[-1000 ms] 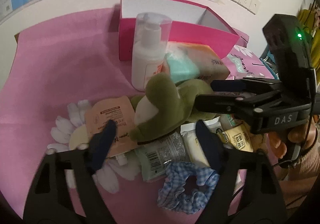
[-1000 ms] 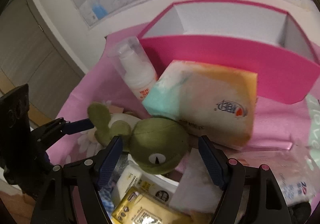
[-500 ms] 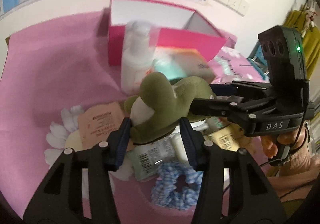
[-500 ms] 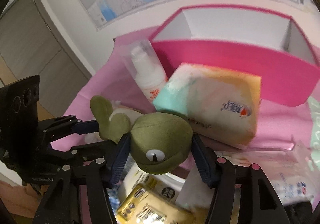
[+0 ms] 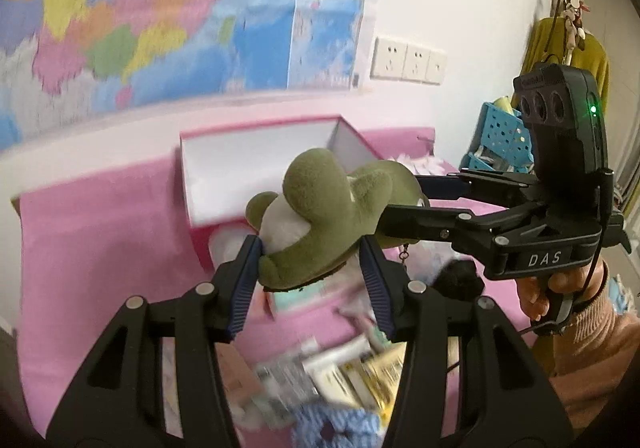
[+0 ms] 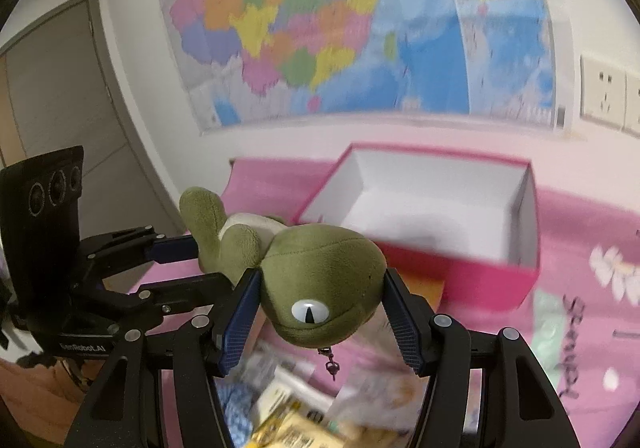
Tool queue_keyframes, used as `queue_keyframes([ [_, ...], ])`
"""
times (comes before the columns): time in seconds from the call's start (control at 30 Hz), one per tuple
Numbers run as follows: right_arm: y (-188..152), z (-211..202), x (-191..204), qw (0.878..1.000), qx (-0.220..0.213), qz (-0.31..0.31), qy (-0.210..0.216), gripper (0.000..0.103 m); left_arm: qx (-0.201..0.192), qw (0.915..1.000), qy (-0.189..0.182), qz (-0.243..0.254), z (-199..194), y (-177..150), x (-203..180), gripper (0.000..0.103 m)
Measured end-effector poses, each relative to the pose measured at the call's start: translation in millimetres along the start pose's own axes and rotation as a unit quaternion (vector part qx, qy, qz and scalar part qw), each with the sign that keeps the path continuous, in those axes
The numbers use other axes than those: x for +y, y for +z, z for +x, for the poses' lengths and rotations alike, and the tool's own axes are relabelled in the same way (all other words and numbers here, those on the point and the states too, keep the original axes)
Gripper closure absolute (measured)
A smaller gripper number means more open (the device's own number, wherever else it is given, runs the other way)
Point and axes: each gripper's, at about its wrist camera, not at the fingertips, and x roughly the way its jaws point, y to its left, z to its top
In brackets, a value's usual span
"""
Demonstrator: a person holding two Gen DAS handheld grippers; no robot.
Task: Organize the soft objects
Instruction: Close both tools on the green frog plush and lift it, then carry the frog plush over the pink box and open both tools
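Observation:
A green plush frog (image 5: 320, 216) with a white belly hangs in the air between both grippers. My left gripper (image 5: 310, 272) is shut on its body and legs. My right gripper (image 6: 322, 304) is shut on its head (image 6: 324, 284), eye facing the camera. The right gripper also shows in the left wrist view (image 5: 404, 204), reaching in from the right. The left gripper shows in the right wrist view (image 6: 188, 268) at the left. An open pink box (image 6: 460, 276) with a white inside sits on the pink cloth behind the frog, also in the left wrist view (image 5: 256, 152).
Below lie blurred packets (image 5: 352, 372), a blue checked scrunchie (image 5: 340, 428), and a tissue pack (image 6: 424, 288) against the box. A small chain (image 6: 328, 360) dangles from the frog. A wall map (image 6: 320, 28) and sockets (image 5: 408, 60) are behind. Blue baskets (image 5: 500, 140) stand at the right.
Both grippers closed on the frog and lifted it off the pile. It now hangs well above the table, in front of the pink box.

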Motion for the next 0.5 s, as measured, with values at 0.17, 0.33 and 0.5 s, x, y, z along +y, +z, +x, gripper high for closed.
queue_keyframes([
  [0.17,36,22,-25,1.0,-0.01,0.017,0.005,0.041,-0.01,0.9996,0.023,0.013,20,34,11,0.051],
  [0.33,51,56,-47,0.999,0.005,0.035,0.004,0.041,0.006,0.9993,0.037,0.009,51,51,28,0.051],
  [0.5,56,97,-64,0.998,0.029,0.052,-0.005,0.041,0.037,0.9984,0.041,-0.001,89,56,50,0.051],
])
